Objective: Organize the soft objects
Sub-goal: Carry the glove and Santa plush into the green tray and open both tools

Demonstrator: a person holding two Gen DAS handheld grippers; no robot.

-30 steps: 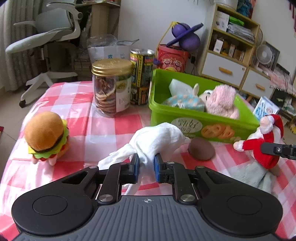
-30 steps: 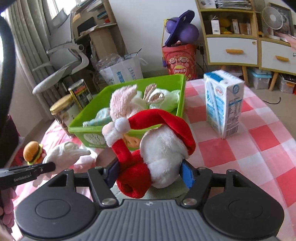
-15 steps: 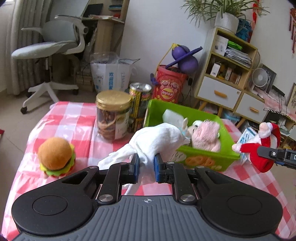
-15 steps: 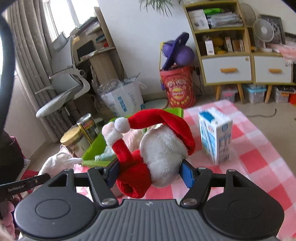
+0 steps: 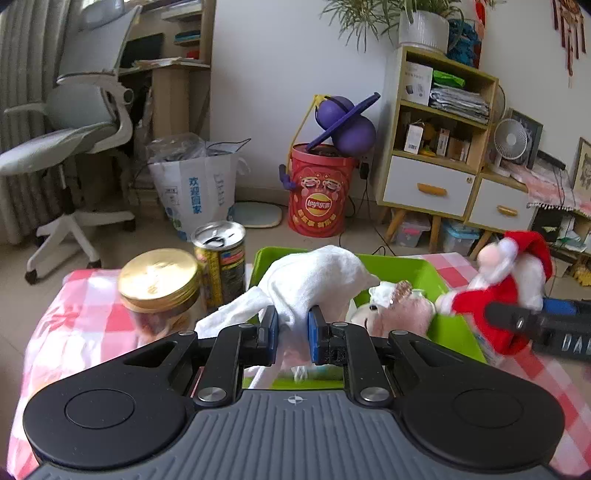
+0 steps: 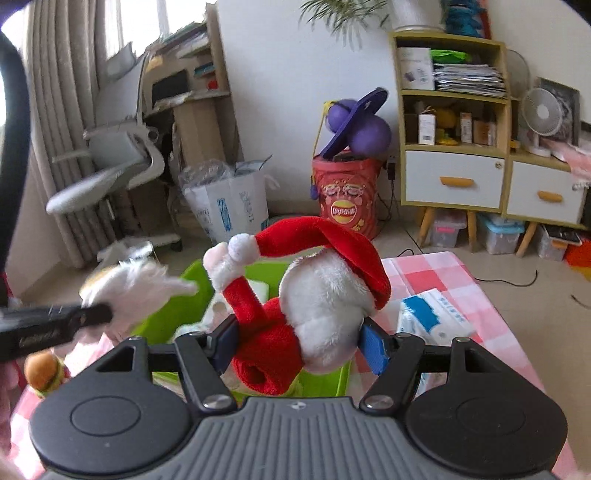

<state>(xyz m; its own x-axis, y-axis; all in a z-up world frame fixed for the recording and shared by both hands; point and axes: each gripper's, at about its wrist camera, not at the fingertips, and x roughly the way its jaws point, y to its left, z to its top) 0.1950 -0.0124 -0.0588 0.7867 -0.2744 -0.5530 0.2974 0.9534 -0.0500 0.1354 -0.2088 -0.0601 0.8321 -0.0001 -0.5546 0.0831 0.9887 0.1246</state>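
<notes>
The left tool (image 5: 291, 334) pinched a white toy (image 5: 310, 280), the right tool (image 6: 299, 345) a Santa doll (image 6: 314, 295), both above the green bin (image 5: 424, 269); next, likely lowering and releasing.

- Daylight from the window (image 6: 122, 33) behind my right gripper's view lights the room evenly.
- Fisheye bending curves the cabinet (image 5: 439, 136) and darkens corners.
- The white plush (image 6: 136, 291) is motion-blurred.

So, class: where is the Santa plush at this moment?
In the right wrist view, the Santa plush sits centre frame, clamped in the right gripper above the green bin.
</notes>
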